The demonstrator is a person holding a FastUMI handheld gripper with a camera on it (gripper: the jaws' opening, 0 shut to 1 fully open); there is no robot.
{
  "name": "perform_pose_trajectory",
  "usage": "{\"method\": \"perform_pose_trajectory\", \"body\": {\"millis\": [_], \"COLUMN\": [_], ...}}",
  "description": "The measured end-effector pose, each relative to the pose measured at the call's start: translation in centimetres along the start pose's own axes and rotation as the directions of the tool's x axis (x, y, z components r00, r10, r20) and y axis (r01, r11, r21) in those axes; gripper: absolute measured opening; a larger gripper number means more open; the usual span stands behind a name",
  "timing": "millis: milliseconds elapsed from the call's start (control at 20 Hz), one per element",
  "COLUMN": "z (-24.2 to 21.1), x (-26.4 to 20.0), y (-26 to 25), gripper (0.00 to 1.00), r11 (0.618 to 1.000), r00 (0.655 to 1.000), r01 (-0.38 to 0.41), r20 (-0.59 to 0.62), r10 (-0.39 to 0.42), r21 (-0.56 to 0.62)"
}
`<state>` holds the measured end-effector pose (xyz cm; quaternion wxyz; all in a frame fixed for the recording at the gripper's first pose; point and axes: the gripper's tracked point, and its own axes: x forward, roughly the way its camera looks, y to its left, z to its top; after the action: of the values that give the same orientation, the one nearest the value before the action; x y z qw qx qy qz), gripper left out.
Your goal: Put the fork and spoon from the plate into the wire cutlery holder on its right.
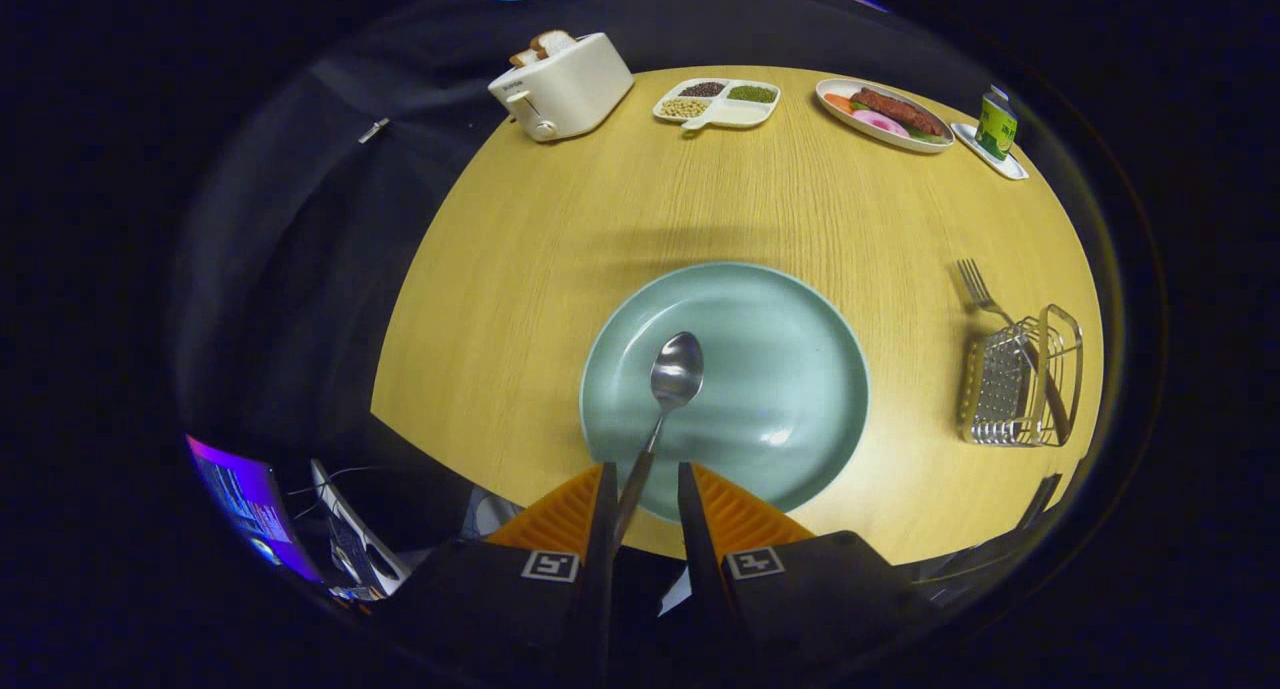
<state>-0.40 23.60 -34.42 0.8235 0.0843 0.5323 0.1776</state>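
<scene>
Hand-held gripper (645,489): fingers a little apart, spoon handle running between them by the left finger; can't tell if both press on it.
Spoon (672,374): 1, bowl over the plate, handle slanting back toward the fingers.
Plate (790,369): 1, pale green, round, just ahead of the fingers on the desk (560,269).
Fork (985,297): 1, already in the wire cutlery holder (1020,389), tines sticking out the far end, up and away.
Holder: 1, wire, right of plate, well apart from it, near desk's right edge.
Far side of desk, l to r: 1 toaster (562,94) w/ bread slices in the slots; 1 divided dish (716,103) w/ beans/grains in 3 sections; 1 oval plate of food (882,115); 1 green carton (995,126) on a small white tray (1005,161).
In the way: desk betw. plate and holder is bare wood.
Off desk: laptop (250,504) w/ lit screen, lower left, below desk edge.
</scene>
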Motion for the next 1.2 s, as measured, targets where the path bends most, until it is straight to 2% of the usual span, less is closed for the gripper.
{"method": "perform_pose_trajectory", "body": {"millis": [400,700,800,850,900,1200], "z": [-1.3,-0.9,-1.0,-1.0,-0.9,0.0], "x": [5.8,6.8,6.6,6.8,6.7,4.7], "y": [-1.4,-1.7,-2.0,-2.2,-2.1,-1.8], "gripper": [0.39,0.39,0.25,0.15,0.11,0.08], "r11": [0.988,0.982,0.982,0.981,0.983,0.993], "r00": [0.988,0.981,0.981,0.98,0.981,0.994], "r01": [0.151,0.185,0.186,0.191,0.182,0.096], "r20": [-0.047,-0.059,-0.064,-0.063,-0.072,-0.063], "r10": [-0.149,-0.183,-0.183,-0.188,-0.179,-0.092], "r21": [0.03,0.037,0.035,0.037,0.029,0.067]}}
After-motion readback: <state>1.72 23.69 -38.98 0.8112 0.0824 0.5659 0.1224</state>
